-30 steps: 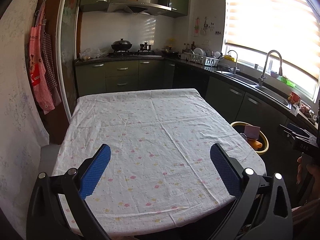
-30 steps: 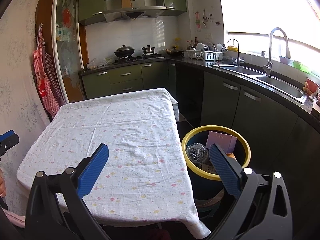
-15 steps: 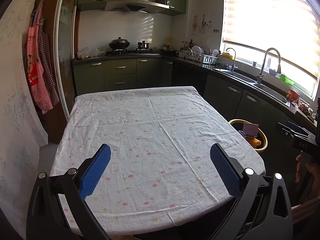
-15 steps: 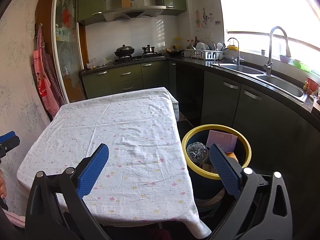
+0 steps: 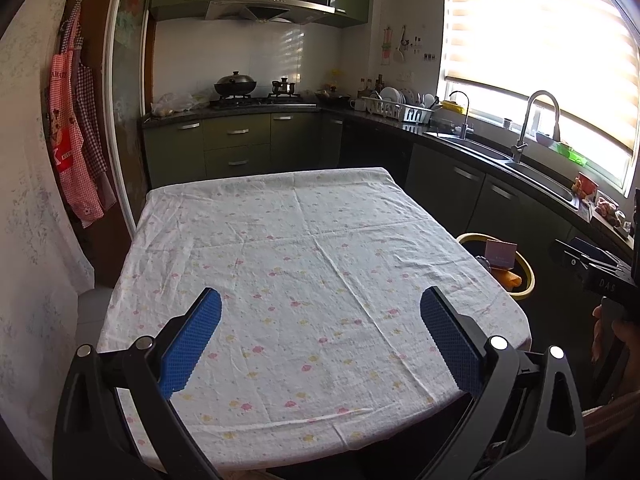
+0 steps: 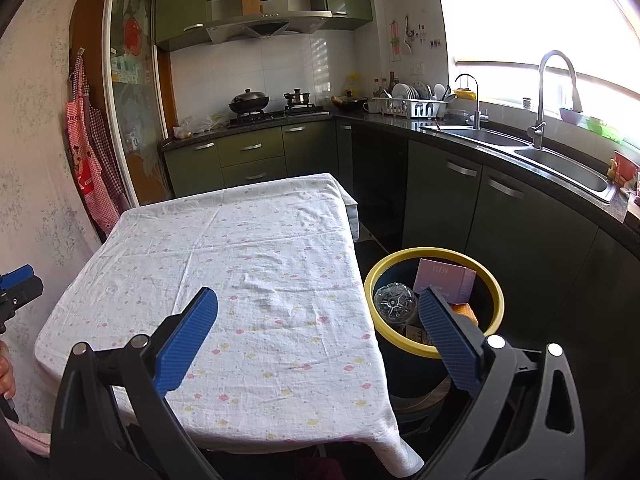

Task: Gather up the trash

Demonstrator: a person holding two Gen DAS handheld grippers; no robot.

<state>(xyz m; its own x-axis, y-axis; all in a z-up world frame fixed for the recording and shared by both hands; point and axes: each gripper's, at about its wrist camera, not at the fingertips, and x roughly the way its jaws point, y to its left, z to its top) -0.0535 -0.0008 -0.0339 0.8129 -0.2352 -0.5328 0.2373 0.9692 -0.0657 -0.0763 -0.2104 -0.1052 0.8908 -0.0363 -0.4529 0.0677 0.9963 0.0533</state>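
— Above the table (image 5: pixel 316 264) both my grippers hang with nothing in them. What has changed since a second ago?

— Little. My left gripper (image 5: pixel 320 322) has risen and tipped back a touch: the cloth sits lower in its view now and more of the range hood (image 5: pixel 256 10) shows. Its blue pads are spread as wide as before, holding nothing. My right gripper (image 6: pixel 318 320) has hardly shifted; its fingers are also wide apart and bare.

— And the trash?

— It lies in the yellow-rimmed bin (image 6: pixel 434 304), on the floor just beside the table's right edge. From the right wrist I see a clear plastic bottle (image 6: pixel 394 302), a lilac box (image 6: pixel 444 280) and something orange (image 6: pixel 466 310) inside; my right fingertip covers part of the bin's mouth. From the left wrist only the bin's far rim (image 5: pixel 520 276) shows past the table corner.

— What else is around?

— Behind the bin, dark cabinets run under a counter with a sink (image 6: pixel 560 166) and tall faucet (image 6: pixel 548 92). A dish rack (image 6: pixel 412 106) and a wok (image 6: pixel 248 102) on the stove sit farther back. Red checked aprons (image 5: pixel 78 128) hang on the left wall. My other gripper shows at the edge of each view.
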